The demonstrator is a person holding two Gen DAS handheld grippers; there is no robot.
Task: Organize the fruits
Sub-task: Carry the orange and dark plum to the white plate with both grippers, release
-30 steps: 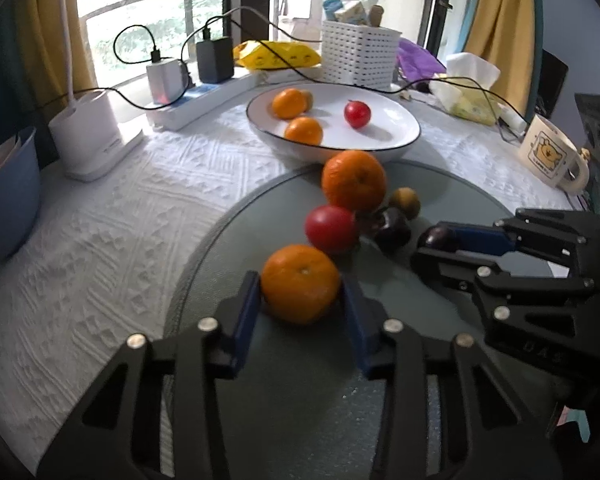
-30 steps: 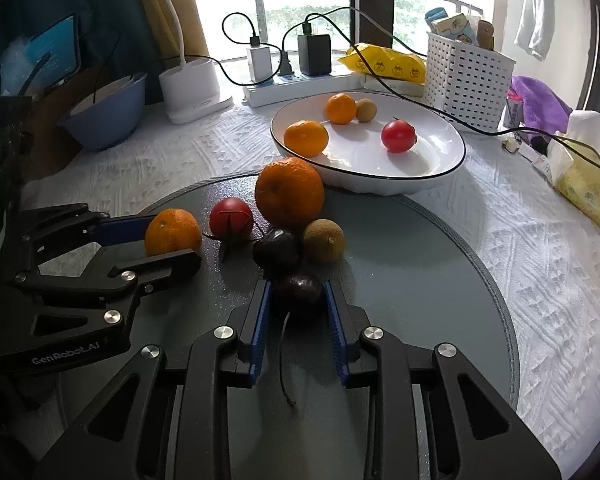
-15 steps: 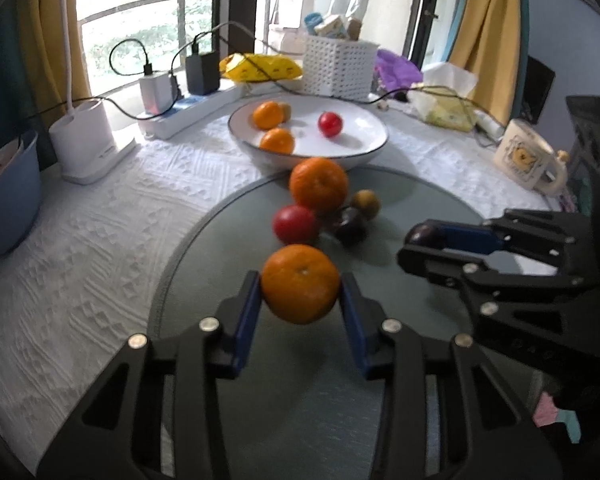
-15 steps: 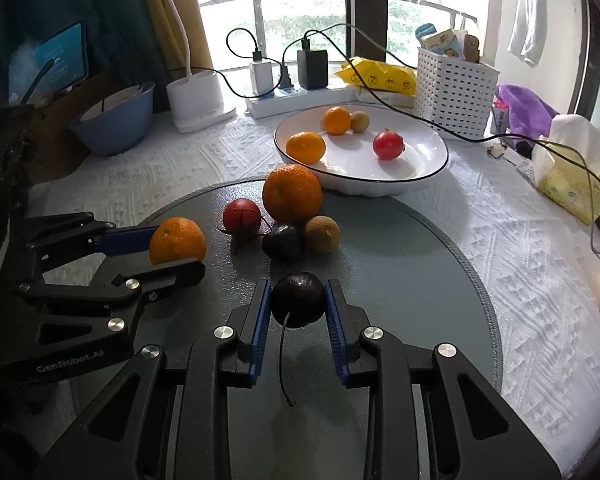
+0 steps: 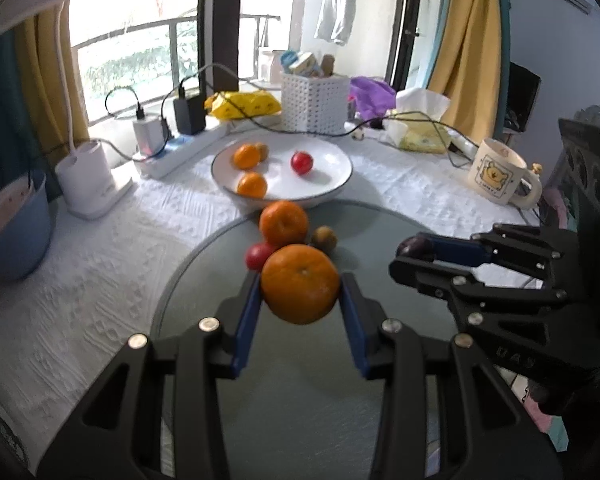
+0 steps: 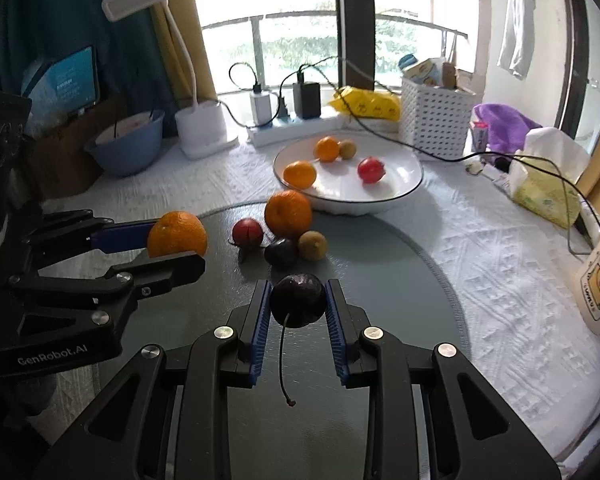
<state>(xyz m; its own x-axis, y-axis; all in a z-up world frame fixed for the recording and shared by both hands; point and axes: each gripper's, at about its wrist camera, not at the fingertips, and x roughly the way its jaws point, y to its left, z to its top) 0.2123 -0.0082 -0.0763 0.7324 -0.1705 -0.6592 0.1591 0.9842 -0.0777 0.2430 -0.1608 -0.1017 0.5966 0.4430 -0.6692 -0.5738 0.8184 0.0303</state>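
Observation:
My left gripper (image 5: pixel 300 292) is shut on an orange (image 5: pixel 299 283) and holds it above the grey round mat (image 5: pixel 300 380). My right gripper (image 6: pixel 297 304) is shut on a dark cherry (image 6: pixel 297 299) with a long stem, also lifted above the mat. On the mat lie a large orange (image 6: pixel 288 213), a red fruit (image 6: pixel 247 232), a dark cherry (image 6: pixel 281 252) and a small brown fruit (image 6: pixel 312 245). The white bowl (image 6: pixel 396 188) behind them holds two small oranges (image 6: pixel 300 174), a brown fruit (image 6: pixel 347 149) and a red fruit (image 6: pixel 371 169).
A power strip with chargers and cables (image 6: pixel 292 124), a white lamp base (image 6: pixel 202 126), a blue bowl (image 6: pixel 128 146), a white basket (image 6: pixel 434 120), a tissue pack (image 6: pixel 548 192) and a bear mug (image 5: pixel 496 176) stand around the bowl on the white cloth.
Both grippers have risen and drawn back from the fruit pile, lifting the orange and the cherry off the mat.

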